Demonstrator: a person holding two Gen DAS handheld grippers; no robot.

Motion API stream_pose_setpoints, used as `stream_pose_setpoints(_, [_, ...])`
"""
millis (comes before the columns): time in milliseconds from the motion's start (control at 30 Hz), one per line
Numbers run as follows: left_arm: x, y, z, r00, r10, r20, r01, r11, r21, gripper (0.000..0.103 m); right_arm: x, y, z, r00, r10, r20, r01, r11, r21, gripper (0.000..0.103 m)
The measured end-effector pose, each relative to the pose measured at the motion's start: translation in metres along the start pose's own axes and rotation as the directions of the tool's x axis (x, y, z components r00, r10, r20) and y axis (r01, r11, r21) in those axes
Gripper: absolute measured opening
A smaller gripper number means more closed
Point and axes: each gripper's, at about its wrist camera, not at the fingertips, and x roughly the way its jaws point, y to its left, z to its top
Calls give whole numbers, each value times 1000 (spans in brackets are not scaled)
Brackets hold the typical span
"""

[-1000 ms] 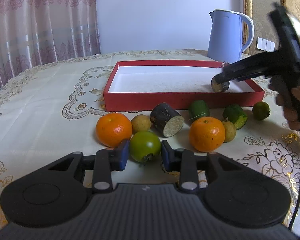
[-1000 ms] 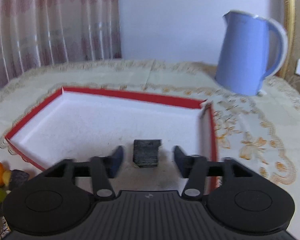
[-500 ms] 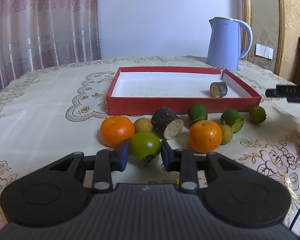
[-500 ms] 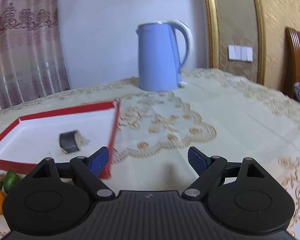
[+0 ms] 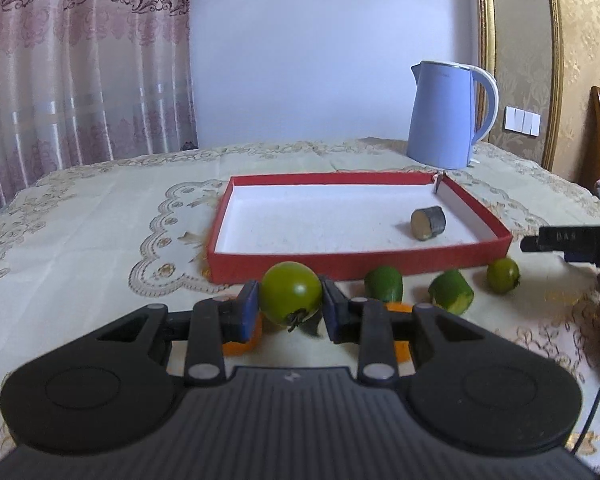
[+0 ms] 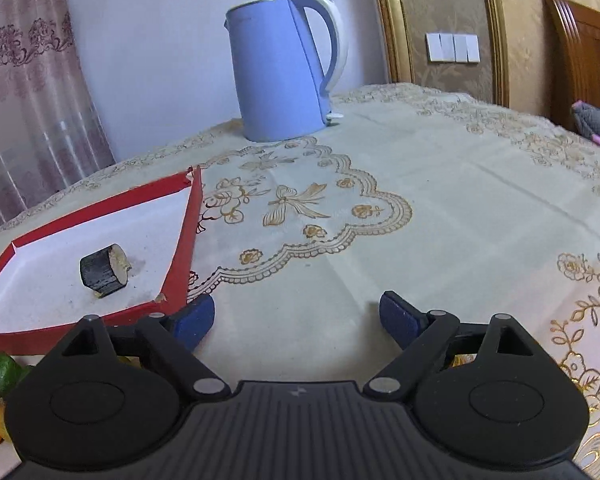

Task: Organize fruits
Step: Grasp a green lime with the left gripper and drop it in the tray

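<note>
**Green fruit in the grip, tray next**

With the left hand-held gripper point(image 5: 291, 305) closed on the round green fruit point(image 5: 291, 294), I judge that I am in the carry step: the fruit sits between the blue pads, its stem end turned toward me, and it looks raised clear of the counter point(image 5: 92, 240), in front of the near wall of the red tray point(image 5: 356, 266). Inside the tray, toward its far right corner, lies one dark cut piece point(image 5: 428, 223) on its side; nothing else is in there. Still out on the counter, near the tray's near wall, I can see a cut green piece point(image 5: 384, 284), another cut green piece point(image 5: 451, 293) to its right, a small round green fruit point(image 5: 503, 275) further right, and slivers of orange fruit point(image 5: 240, 342) mostly hidden under my gripper.

My right hand-held gripper point(image 6: 296, 318) is spread wide and carries nothing, hanging over bare cloth to the right of the tray, with the blue kettle point(image 6: 280, 76) far behind.

Next, as I read it, the left must go forward over the near wall and lower onto the white floor, well left of the dark piece, before the pads part. The fruit is round and may roll, so I would release it low.
</note>
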Motion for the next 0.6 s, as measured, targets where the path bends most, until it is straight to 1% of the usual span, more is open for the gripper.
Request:
stream_pose_setpoints(233, [27,0,30,1000,-28,8,28,999,-18,30,4,6,0,999,-29,-23,28,999,-35,94])
stream_pose_setpoints(367, [50,0,51,1000,-24,3,24,1000,-17,30,6,11,0,998,-52,-34,49,997,-66,94])
stream_pose_setpoints(500, [85,3,67,1000,6,-26,-7,999,-41,30,6,13,0,998,-59,-37,56,995,-77,95])
stream_pose_setpoints(600, [114,4,76,997,47,-61,-50,998,-44,30,6,14,-1,998,-55,-36,53,996,-73,95])
